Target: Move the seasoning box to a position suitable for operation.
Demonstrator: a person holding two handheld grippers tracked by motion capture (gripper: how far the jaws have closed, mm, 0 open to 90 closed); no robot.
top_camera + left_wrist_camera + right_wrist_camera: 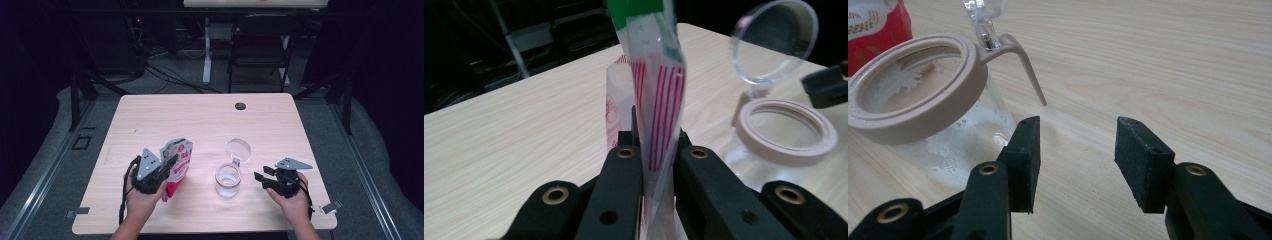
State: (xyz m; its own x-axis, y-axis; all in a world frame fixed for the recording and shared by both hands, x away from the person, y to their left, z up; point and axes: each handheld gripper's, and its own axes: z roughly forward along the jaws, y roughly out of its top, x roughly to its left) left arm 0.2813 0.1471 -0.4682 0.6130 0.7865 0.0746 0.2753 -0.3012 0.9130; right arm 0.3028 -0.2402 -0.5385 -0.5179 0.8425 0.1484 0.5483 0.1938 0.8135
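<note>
The left tool (168,167) pinches a red-and-white pouch (178,159) by its edge — in the left gripper view the jaws press tight on the striped film (659,125), holding the pouch upright above the table (200,115). Just right of it stands a clear jar (228,180), its lid (237,149) flipped open. The right tool (261,179) rests near the jar — jaws spread, nothing between them.
</note>
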